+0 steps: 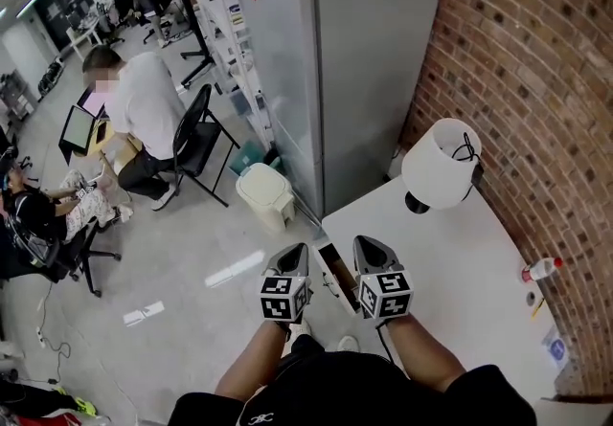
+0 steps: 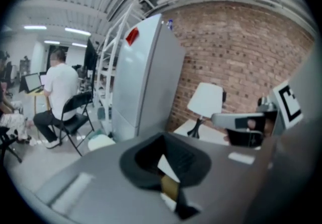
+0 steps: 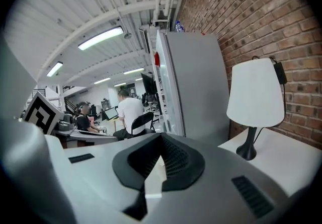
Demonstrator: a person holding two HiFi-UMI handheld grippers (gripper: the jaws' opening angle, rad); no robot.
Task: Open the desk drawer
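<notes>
Hovering side by side, the left gripper [image 1: 294, 252] and right gripper [image 1: 368, 246] both show jaws closed on nothing. Below and between them, the white desk drawer [image 1: 335, 279] sits at the white rectangular desk's [image 1: 450, 261] edge, touched by neither.

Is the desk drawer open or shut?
Open. In the head view the drawer sticks out from the white desk's edge, showing its dark inside.

The desk [image 1: 450, 290] is white; on it stands a lamp [image 1: 441, 164] with a white shade and black base. Behind the desk is a red-brick wall [image 1: 536, 70]; beside the desk, a grey cabinet [image 1: 374, 60]. The left claw [image 1: 295, 250] and right claw [image 1: 367, 244] are grey, their cubes patterned in black-and-white squares.
</notes>
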